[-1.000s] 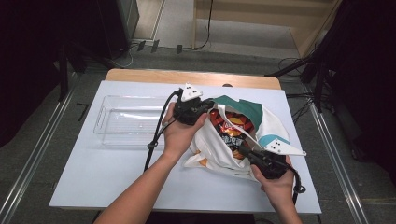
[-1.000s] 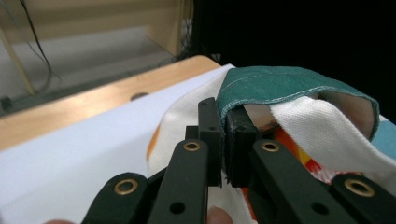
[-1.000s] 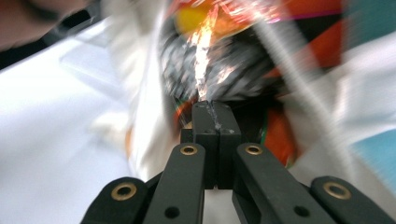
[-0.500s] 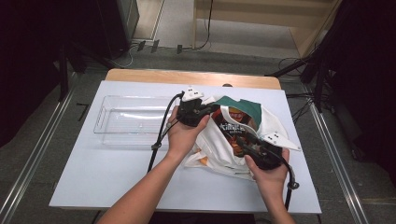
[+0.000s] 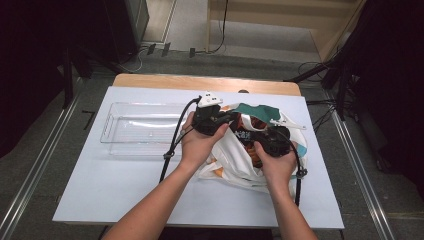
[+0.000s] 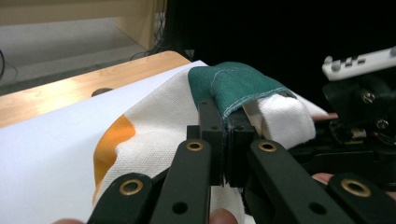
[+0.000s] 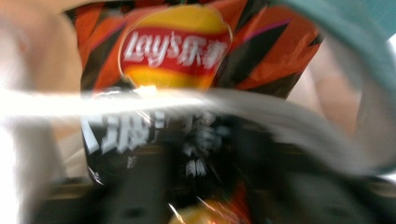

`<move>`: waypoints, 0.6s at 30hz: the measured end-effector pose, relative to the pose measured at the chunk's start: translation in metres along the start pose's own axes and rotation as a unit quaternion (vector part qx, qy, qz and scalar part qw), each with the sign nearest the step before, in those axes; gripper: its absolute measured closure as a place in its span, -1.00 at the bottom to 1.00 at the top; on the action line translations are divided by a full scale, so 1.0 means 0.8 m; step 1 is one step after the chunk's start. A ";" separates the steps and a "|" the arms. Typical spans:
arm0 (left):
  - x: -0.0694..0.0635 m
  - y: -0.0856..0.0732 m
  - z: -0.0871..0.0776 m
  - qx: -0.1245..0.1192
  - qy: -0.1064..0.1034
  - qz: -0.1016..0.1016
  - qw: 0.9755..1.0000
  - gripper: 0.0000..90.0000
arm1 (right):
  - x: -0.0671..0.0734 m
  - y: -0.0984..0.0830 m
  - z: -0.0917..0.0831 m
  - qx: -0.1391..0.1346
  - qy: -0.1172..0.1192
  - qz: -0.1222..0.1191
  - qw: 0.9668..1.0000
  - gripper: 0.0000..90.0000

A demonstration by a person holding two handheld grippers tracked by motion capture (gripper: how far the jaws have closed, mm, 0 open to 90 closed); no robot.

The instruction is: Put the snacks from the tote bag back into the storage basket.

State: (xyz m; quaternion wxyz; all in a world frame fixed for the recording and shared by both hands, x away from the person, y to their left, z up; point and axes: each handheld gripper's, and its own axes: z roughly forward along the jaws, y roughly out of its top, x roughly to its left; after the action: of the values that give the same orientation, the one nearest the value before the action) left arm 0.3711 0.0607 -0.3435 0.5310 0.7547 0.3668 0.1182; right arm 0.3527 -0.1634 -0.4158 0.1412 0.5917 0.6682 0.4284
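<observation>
Left gripper [image 6: 227, 140]: black jaws pressed together on the dark green fabric rim [image 6: 233, 86] of the white cloth tote bag with orange patches [image 6: 154, 126]. The green rim sticks up just past the jaw tips, and a fold of white cloth bulges right beside them. In the high view the left gripper [image 5: 231, 118] sits at the bag's far left edge, holding the mouth open; the bag [image 5: 235, 157] lies on the white table sheet [image 5: 125, 185].

Right gripper [image 5: 256, 138]: pushed into the bag's mouth, tips down among the contents. Its jaws have just been closing. The right gripper view is motion-blurred, so the pads are hard to make out and I cannot tell whether anything is pinched between them; the jaws read as closed. Straight ahead of those jaws and near them lies the orange and black foil Lay's chip packet [image 7: 177, 79], inside the bag, its red and yellow logo at the far end. A white strap [image 7: 233, 109] crosses in front of the packet.

Clear plastic rectangular tray [image 5: 142, 130] sits on the sheet to the side of the left gripper, apart from the bag.
</observation>
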 end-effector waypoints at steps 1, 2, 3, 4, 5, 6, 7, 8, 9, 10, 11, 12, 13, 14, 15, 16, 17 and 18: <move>0.005 0.001 -0.002 0.000 -0.002 -0.004 1.000 0.98 | -0.002 -0.001 -0.004 -0.006 0.016 -0.007 1.000 1.00; 0.006 0.002 -0.003 0.000 0.001 -0.001 1.000 0.98 | -0.003 -0.003 -0.009 -0.010 0.032 -0.020 0.999 1.00; 0.007 0.002 -0.004 0.000 0.006 0.000 1.000 0.98 | -0.004 -0.005 -0.014 -0.011 0.046 -0.036 0.998 1.00; 0.009 0.003 -0.004 0.000 0.010 -0.001 1.000 0.98 | -0.003 -0.009 -0.021 -0.017 0.061 -0.053 0.997 1.00; 0.012 0.003 -0.005 -0.002 0.011 -0.002 1.000 0.98 | -0.003 -0.014 -0.028 -0.024 0.071 -0.070 0.995 1.00; 0.015 0.004 -0.005 -0.007 0.012 -0.008 1.000 0.98 | -0.004 -0.019 -0.034 -0.029 0.077 -0.082 0.993 1.00; 0.018 0.005 -0.006 -0.010 0.012 -0.015 1.000 0.98 | -0.005 -0.023 -0.041 -0.034 0.089 -0.089 0.991 1.00; 0.020 0.006 -0.005 -0.009 0.013 -0.021 1.000 0.97 | -0.007 -0.026 -0.048 -0.038 0.098 -0.096 0.990 1.00; 0.021 0.006 -0.004 -0.011 0.016 -0.022 1.000 0.97 | -0.010 -0.029 -0.053 -0.039 0.103 -0.096 0.989 1.00; 0.021 0.006 -0.004 -0.014 0.020 -0.023 0.999 0.96 | -0.012 -0.031 -0.058 -0.040 0.110 -0.095 0.989 1.00; 0.021 0.007 -0.003 -0.017 0.028 -0.021 0.999 0.96 | -0.013 -0.033 -0.062 -0.042 0.119 -0.099 0.987 1.00; 0.021 0.008 -0.002 -0.017 0.034 -0.016 0.999 0.95 | -0.013 -0.035 -0.066 -0.044 0.124 -0.105 0.986 1.00; 0.020 0.009 -0.001 -0.017 0.039 -0.012 0.999 0.95 | -0.013 -0.036 -0.069 -0.047 0.131 -0.117 0.983 1.00; 0.021 0.010 0.002 -0.016 0.042 -0.008 0.999 0.92 | -0.012 -0.038 -0.071 -0.046 0.139 -0.126 0.981 1.00; 0.023 0.011 0.005 -0.011 0.044 -0.007 0.999 0.88 | -0.012 -0.040 -0.073 -0.043 0.139 -0.131 0.981 1.00; 0.027 0.011 0.009 -0.008 0.041 -0.015 0.999 0.86 | -0.012 -0.041 -0.074 -0.041 0.142 -0.135 0.980 1.00; 0.027 0.011 0.009 -0.008 0.041 -0.015 0.999 0.83 | -0.012 -0.041 -0.074 -0.041 0.142 -0.135 0.980 1.00; 0.040 0.009 0.016 -0.002 0.027 -0.046 0.999 0.79 | -0.014 -0.041 -0.075 -0.040 0.143 -0.141 0.979 1.00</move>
State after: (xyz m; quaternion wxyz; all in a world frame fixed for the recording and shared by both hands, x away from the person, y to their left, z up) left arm 0.4039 0.0724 -0.3490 0.5270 0.7325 0.4154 0.1145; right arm 0.2919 -0.1955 -0.4084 0.1270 0.4178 0.7408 0.5104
